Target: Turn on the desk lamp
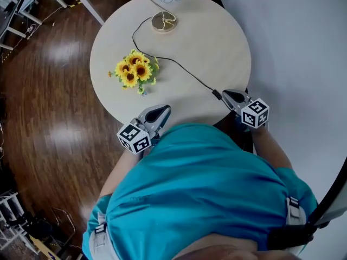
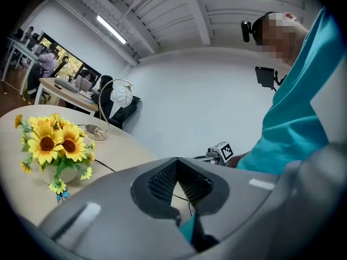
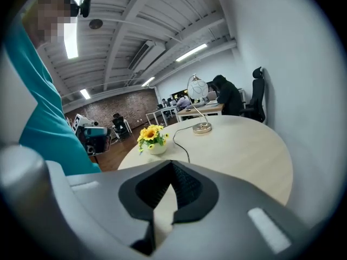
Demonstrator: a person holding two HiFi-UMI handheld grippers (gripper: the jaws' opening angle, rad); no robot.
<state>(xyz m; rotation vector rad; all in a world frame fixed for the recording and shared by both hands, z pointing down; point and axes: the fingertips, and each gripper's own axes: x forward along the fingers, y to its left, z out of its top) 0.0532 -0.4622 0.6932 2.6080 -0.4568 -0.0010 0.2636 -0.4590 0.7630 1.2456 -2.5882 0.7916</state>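
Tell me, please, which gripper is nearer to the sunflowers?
Left. The left gripper is at the table's near edge, close to the sunflowers; the right gripper is farther away, beside the cord.

We see a round pale wooden counter [image 1: 217,31] standing on a dark, glossy plank floor [image 1: 49,91], beside a plain white wall [image 1: 303,47]. Overhead, long tube lights [image 2: 111,28] glow on a white beamed ceiling [image 2: 179,10]. Farther off stand light office desks [image 2: 54,85], a black swivel chair [image 3: 259,91] and a red-brown brick wall [image 3: 119,103].
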